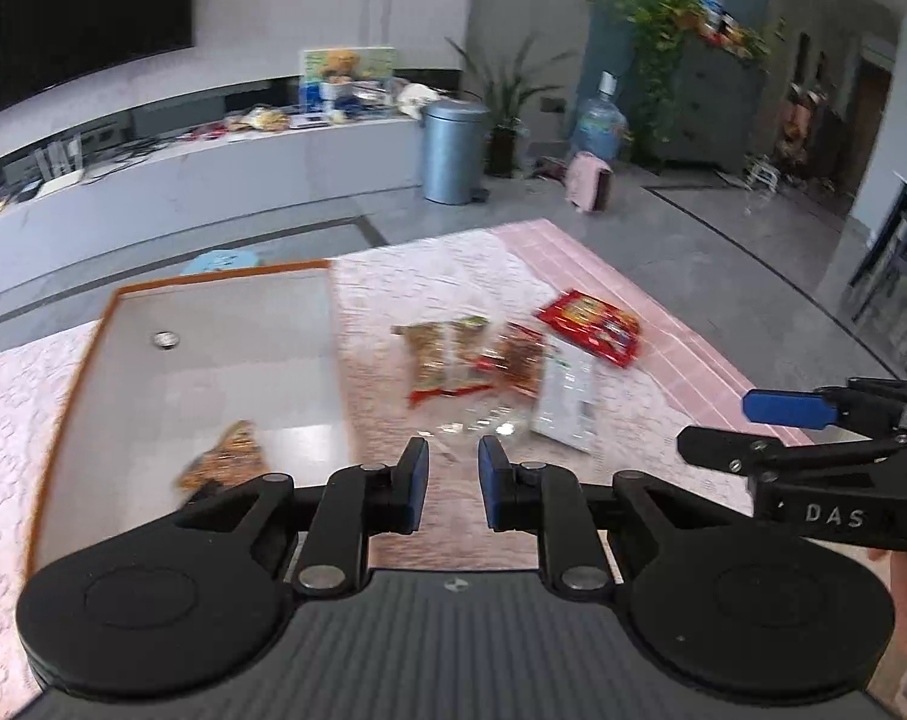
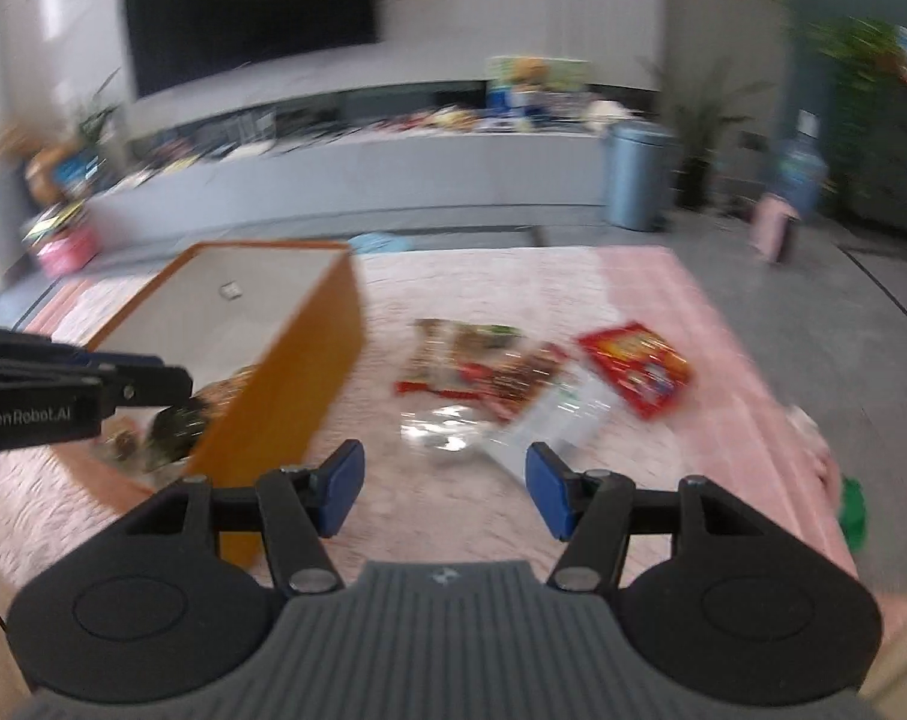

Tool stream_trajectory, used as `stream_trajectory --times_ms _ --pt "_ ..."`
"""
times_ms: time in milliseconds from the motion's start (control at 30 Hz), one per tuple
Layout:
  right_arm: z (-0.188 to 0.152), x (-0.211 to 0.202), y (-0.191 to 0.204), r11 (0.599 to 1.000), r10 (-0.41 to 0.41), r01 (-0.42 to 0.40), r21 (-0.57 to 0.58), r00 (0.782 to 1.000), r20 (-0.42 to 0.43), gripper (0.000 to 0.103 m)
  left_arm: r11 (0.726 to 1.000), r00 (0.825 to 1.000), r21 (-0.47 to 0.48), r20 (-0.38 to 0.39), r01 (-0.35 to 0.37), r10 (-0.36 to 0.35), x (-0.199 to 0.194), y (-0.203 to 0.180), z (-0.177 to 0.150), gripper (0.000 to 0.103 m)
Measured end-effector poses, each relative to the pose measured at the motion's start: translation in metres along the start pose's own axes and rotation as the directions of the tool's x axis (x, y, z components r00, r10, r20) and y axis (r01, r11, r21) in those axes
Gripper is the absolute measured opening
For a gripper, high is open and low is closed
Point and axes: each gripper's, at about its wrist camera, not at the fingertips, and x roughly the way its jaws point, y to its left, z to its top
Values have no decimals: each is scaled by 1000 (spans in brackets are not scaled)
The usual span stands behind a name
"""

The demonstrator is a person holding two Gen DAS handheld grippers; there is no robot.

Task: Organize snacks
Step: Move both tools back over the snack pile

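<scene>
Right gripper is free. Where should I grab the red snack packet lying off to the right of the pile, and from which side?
Take the red snack packet by its near corner edge, coming in low from the near right with the open right gripper. It lies flat on the pink cloth and clear of the pile, so probably only a thin edge fits between the fingers; its left side nears the white pouch.

Left gripper (image 1: pixel 452 483) narrowly parted and empty; right gripper (image 2: pixel 443 487) spread wide, empty, alongside it

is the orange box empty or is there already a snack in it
Not empty. The orange box already holds one brown snack packet near its front corner, plus a small round object on its floor; the other snacks lie outside on the pink cloth.
</scene>
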Motion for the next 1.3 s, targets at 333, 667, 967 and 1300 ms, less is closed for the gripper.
stream_trajectory --times_ms 333,667,967,1300 --pt "-37 0 -64 983 -131 132 124 991 -11 58 995 998 89 -31 53 -50 31 -57 4 58" --pt "-60 25 -93 976 -116 121 180 993 -36 58 998 998 40 -43 38 -36 53 -58 -14 63" --pt "-52 53 -102 970 -48 63 237 997 -67 58 999 996 38 -93 22 -18 81 -49 -8 62" --pt "-27 107 -101 971 -70 93 220 992 -108 59 1000 990 -6 -140 -28 27 127 -30 24 62"
